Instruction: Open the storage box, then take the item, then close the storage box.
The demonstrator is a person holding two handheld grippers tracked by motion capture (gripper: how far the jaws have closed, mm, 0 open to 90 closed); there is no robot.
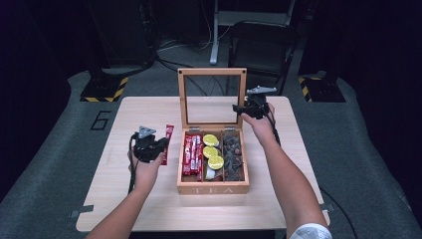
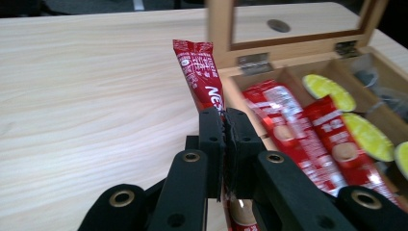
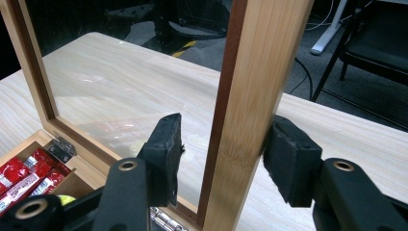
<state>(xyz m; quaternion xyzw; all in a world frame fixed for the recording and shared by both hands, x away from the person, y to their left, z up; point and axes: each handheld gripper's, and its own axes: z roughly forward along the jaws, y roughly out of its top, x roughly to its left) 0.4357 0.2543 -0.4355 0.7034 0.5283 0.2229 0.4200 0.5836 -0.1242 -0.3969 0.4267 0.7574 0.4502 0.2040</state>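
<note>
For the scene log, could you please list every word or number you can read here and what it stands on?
"TEA": front wall of the wooden box.
"6": grey floor mat left of the table.
"Nes", rest hidden by the fingers: red sachet held in the left gripper.
Fine print on the sachets: too blurred.

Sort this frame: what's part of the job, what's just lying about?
In the job:
- left gripper, shut on a red sachet
- right gripper, jaws either side of the lid frame
- tea box with sachets, yellow discs, dark packets

Lying about:
- chair
- floor cables
</note>
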